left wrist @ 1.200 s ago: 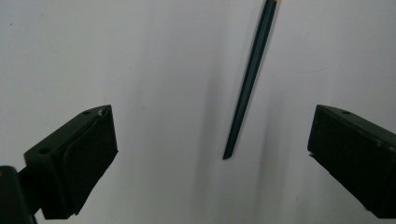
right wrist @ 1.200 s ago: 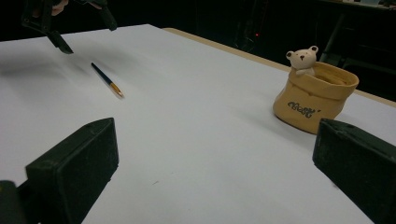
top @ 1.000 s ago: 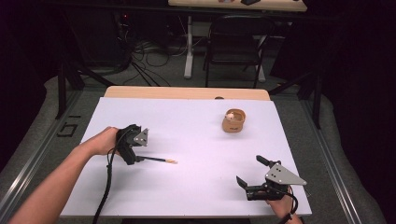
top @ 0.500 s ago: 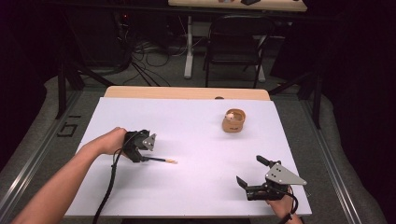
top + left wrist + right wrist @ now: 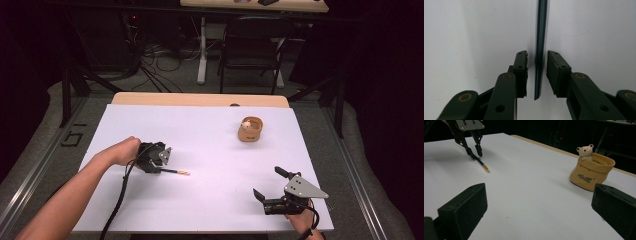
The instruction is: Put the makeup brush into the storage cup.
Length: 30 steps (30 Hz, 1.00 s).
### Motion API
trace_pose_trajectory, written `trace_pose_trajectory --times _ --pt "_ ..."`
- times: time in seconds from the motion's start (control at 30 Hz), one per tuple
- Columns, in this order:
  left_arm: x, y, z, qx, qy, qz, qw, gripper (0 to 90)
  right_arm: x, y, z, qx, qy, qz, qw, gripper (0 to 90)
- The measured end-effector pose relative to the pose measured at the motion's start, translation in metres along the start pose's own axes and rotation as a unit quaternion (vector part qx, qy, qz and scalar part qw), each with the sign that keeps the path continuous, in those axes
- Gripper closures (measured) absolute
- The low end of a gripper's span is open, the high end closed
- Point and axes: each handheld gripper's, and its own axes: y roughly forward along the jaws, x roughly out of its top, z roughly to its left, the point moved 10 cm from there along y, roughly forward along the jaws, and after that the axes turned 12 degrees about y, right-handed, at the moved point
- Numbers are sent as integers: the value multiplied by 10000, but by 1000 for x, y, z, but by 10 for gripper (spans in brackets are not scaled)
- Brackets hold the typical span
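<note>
Left gripper (image 5: 536, 75) lowered over the dark pencil (image 5: 540, 45), jaws slightly apart around it without touching, right gripper (image 5: 270, 187) held wide open, well apart from the pencil, bear pot (image 5: 592, 171) placed beyond it

One bench (image 5: 210, 135) carries the things, covered by one white sheet. On it lies one paintbrush (image 5: 175, 171), dark-handled with an orange tip, and stands one tan holder (image 5: 250, 129) shaped like a sack, with one small bear figure (image 5: 584, 152) at its rim. Two grippers are in use: the left gripper (image 5: 161, 159) and the right gripper (image 5: 267, 186), each with two black fingers (image 5: 521, 72). Two forearms come in from below. One dark chair (image 5: 250, 47) stands behind the bench.
</note>
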Motion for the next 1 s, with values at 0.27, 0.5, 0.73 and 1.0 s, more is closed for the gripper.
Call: trace_pose_trajectory --times 0.27,0.5,0.73,1.0 --pt "1 2 -1 -88 60 17 9999 763 0 1 0 -2 -10 -14 10000 0" --pt "0 2 -2 -159 118 38 9998 801 0 2 1 9 -8 -37 10000 0" --pt "1 3 -2 -209 145 14 9997 830 -1 2 1 16 -16 -15 10000 0" --pt "2 2 -3 -200 161 23 9997 837 -1 2 1 14 -26 8 10000 0"
